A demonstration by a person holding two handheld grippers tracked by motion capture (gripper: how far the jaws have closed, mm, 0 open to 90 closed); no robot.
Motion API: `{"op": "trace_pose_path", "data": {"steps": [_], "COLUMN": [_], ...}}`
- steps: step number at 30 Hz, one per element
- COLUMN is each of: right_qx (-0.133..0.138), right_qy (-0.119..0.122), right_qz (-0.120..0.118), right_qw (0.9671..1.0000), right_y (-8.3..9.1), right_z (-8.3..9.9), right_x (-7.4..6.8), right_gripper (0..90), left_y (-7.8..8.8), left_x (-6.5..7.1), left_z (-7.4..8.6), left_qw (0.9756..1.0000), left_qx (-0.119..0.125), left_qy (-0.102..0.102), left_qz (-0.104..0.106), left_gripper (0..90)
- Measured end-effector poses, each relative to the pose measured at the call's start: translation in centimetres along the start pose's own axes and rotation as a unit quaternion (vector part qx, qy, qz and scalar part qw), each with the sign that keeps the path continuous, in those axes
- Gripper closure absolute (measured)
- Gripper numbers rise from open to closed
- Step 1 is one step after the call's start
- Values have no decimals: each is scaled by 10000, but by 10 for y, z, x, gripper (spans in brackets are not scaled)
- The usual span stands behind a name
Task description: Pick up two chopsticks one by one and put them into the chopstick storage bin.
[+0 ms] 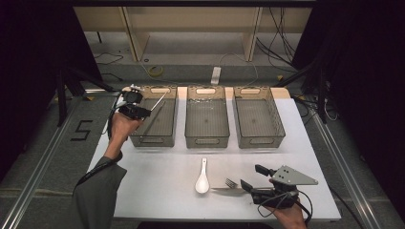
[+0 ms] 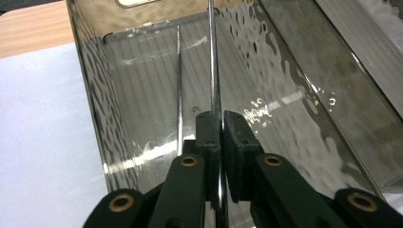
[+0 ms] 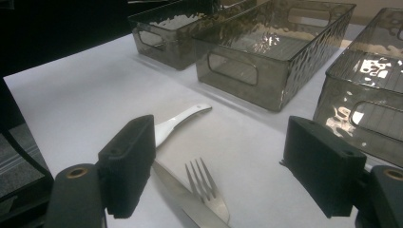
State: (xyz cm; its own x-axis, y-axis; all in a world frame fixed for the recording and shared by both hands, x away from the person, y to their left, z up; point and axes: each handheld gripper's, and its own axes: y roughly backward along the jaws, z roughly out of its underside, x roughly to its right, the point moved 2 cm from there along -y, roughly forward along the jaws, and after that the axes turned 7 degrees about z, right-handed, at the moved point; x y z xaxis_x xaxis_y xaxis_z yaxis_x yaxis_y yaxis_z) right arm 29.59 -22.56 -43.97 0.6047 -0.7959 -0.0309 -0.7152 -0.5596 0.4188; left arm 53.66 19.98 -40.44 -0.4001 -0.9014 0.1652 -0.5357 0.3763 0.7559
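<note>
My left gripper [image 1: 144, 113] [image 2: 219, 126] is shut on a thin metal utensil [image 1: 157, 102] [image 2: 213, 61], seen edge-on like a knife blade. It hangs slanted over the left clear bin [image 1: 153, 140] [image 2: 95, 109], tip toward the far end. A second thin metal line [image 2: 179, 85] runs along the bin floor; it may be another utensil or a reflection. My right gripper [image 1: 250, 175] [image 3: 221, 126] stands open low over the table's front right. A fork [image 1: 231, 182] [image 3: 206, 190] and a knife [image 1: 222, 190] [image 3: 176, 187] lie between its jaws. A white spoon [image 1: 202, 180] [image 3: 183, 118] lies just to the left.
A middle bin [image 1: 207, 141] [image 3: 247, 71] and a right bin [image 1: 260, 141] [image 3: 375, 118] stand in a row beside the left one, both with nothing in them. The white table top [image 1: 157, 176] ends near the right hand. Cables and a shelf frame lie beyond the table.
</note>
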Motion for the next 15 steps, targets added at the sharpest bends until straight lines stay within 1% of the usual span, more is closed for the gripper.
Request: {"op": "trace_pose_path", "data": {"steps": [5,7,9,12,15], "right_qx": [1,3,-1,-2,-8], "right_qy": [4,-5,-9,-1,14], "right_qz": [0,-2,0,-12,-22], "right_qw": [10000,10000,10000,10000,10000], "right_y": [0,0,0,0,-1], "right_z": [0,0,0,0,0], "right_x": [0,0,0,0,0], "right_gripper": [270,270,270,271,270], "left_y": [-5,-9,-11,-14,-16], "left_x": [0,-1,-2,-2,-2], "left_z": [0,1,1,2,2], "left_qw": [10000,10000,9999,9999,9999], "left_qx": [-40,-55,-100,-96,-77], "left_qy": [-64,-42,-75,-55,-120], "left_qz": [-58,-47,-62,-57,-62], "left_gripper": [850,849,849,849,848]}}
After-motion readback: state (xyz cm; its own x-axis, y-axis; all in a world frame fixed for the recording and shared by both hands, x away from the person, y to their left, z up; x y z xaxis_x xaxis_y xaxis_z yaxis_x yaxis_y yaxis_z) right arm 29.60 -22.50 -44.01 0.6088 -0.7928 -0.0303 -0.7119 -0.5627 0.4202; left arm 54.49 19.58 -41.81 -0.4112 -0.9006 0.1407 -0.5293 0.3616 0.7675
